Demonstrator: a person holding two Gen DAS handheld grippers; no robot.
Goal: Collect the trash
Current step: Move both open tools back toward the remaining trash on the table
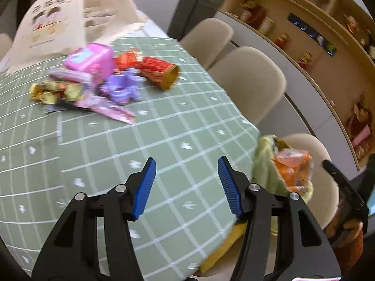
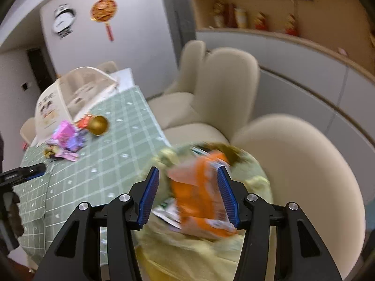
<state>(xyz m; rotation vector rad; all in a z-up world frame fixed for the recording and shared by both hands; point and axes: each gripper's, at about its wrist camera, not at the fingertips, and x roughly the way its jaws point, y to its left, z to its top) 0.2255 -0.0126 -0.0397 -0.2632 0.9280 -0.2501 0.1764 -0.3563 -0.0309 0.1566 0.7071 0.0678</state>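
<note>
A heap of wrappers (image 1: 89,86) lies on the table (image 1: 164,140) toward its far end; behind it stands a tote bag (image 1: 49,23); chairs (image 1: 253,82) line the table's right side; a bag (image 2: 201,245) there holds a packet (image 2: 199,194).

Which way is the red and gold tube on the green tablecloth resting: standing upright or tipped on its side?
Tipped on its side. The red and gold tube lies along the tablecloth, its round gold open end facing sideways beside the wrapper pile.
</note>
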